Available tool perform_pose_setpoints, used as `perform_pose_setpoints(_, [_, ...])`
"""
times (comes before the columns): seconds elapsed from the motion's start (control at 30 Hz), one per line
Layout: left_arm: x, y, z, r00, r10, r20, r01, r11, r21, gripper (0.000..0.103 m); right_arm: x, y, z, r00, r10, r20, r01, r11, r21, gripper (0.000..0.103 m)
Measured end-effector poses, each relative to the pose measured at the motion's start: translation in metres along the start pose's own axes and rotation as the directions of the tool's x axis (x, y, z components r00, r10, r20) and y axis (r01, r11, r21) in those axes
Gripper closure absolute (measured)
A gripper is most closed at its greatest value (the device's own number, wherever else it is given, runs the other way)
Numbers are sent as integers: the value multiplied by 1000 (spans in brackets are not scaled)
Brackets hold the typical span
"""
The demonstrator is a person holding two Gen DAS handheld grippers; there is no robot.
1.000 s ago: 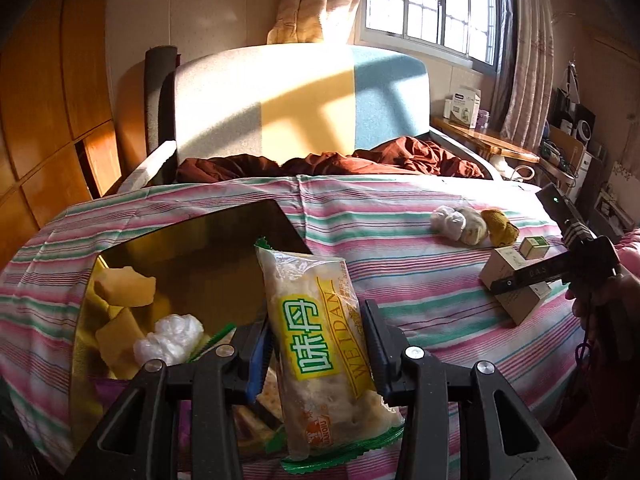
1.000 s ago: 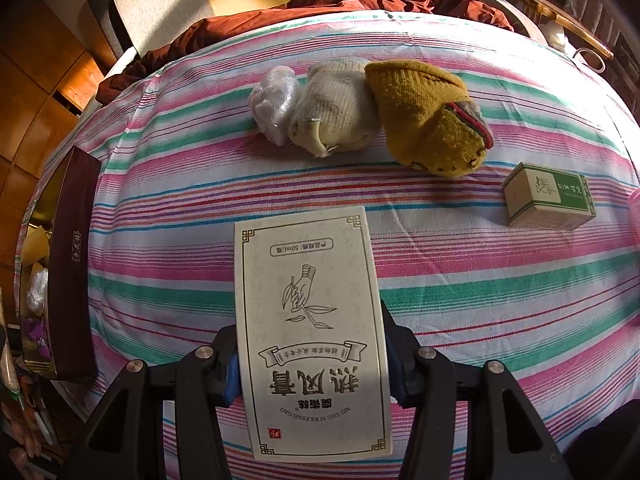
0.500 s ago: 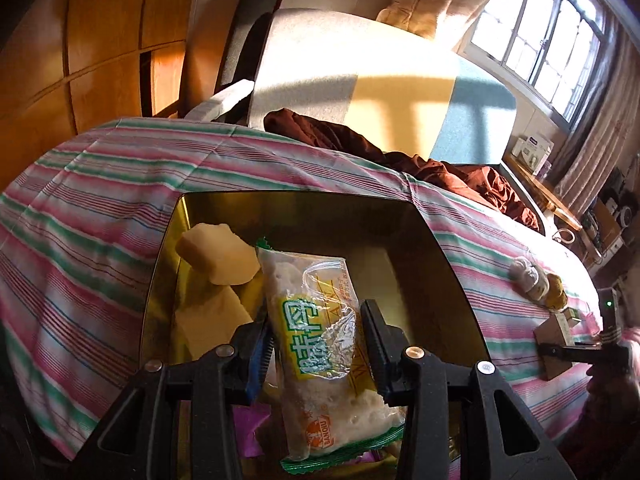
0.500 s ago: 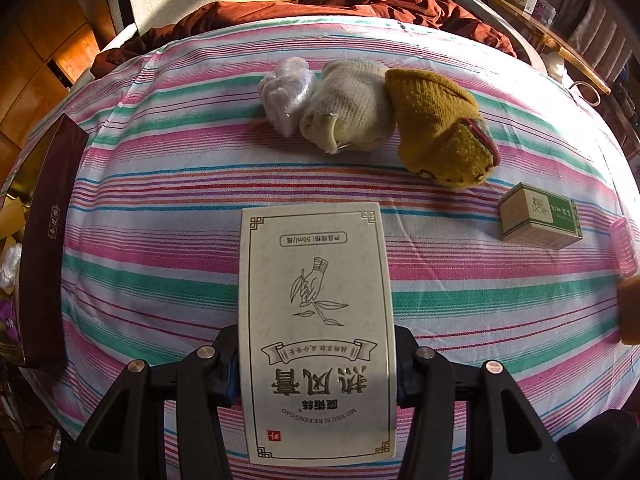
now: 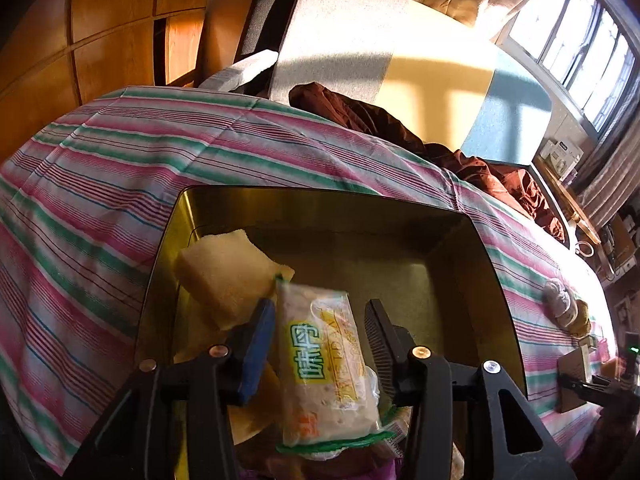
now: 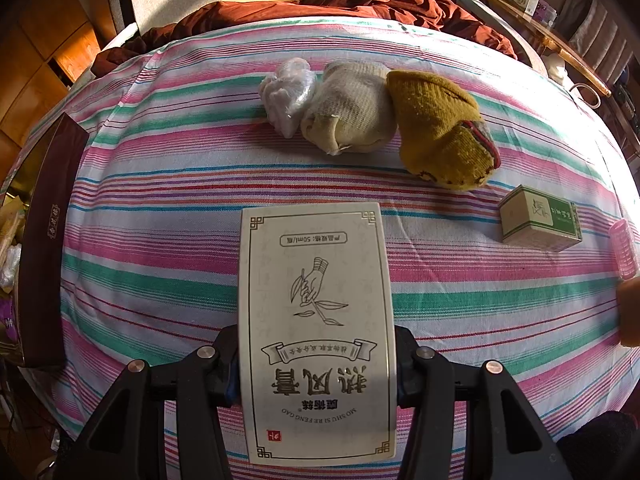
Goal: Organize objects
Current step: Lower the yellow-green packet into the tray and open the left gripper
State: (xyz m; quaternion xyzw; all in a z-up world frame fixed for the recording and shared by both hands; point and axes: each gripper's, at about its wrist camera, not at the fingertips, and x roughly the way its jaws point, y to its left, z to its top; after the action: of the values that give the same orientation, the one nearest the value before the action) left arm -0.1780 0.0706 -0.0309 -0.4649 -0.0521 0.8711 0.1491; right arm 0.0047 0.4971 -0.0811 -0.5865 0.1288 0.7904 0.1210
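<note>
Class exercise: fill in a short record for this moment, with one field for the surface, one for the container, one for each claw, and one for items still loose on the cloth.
surface: striped cloth
container: gold-lined box, holding yellow sponges
left claw: over the box, jaws opening, snack packet between them, right pad already clear of it
right claw: shut on white carton above the cloth
loose items: plastic wad, cream sock, mustard sock, small green box

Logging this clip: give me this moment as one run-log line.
left gripper: opening, snack packet between jaws over gold box | right gripper: shut on white carton above striped cloth
</note>
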Motion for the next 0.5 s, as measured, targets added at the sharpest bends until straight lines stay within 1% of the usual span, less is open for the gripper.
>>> perform_pose_setpoints(0.1, [-3, 3, -1, 1000, 12, 17, -12, 1000, -3, 54, 0, 0, 0, 1000, -3, 0, 3, 1000, -3, 50])
perform_pose_setpoints(0.23, [-15, 2, -16, 999, 35, 35, -37, 999, 31, 55, 1, 2, 3, 1000, -7, 0, 7, 1000, -7, 50])
perform_pose_setpoints(0.33, [-29, 1, -32, 996, 63, 66, -67, 997, 48, 55, 1, 3, 3, 1000, -7, 0, 7, 1000, -7, 50])
perform_pose_setpoints(0.5, [-56, -12, -57, 987, 82, 141, -97, 990, 106, 54, 2, 7, 3, 1000, -10, 1, 10, 1000, -18, 50])
